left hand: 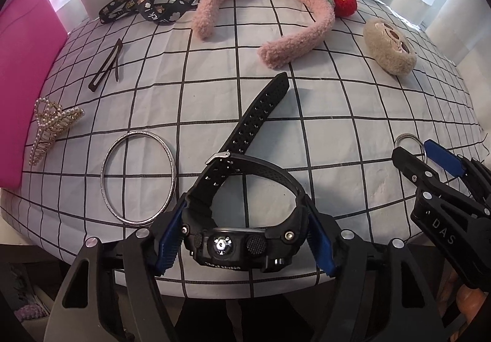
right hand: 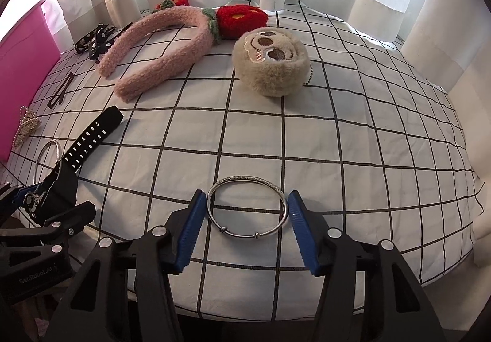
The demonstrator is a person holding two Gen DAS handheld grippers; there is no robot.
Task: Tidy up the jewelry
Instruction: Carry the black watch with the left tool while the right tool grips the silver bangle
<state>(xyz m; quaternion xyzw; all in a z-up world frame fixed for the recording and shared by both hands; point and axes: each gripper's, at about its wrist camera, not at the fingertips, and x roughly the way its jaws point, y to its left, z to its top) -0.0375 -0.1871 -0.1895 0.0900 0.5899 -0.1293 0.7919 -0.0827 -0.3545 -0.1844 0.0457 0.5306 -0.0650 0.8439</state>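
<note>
Checked counter before white curtains, edge near.
Left gripper jaws pinch one black watch; right gripper jaws spread around one of two bangles, open cloth right of it.

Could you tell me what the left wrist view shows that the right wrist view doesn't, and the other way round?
Only the left wrist view shows the black watch case clamped between the left gripper pads. Only the right wrist view shows the small silver bangle whole, lying between the open right gripper fingers, and the plush toy face. Both show the pink headband, the large bangle, the pearl claw clip and the checked cloth.
</note>
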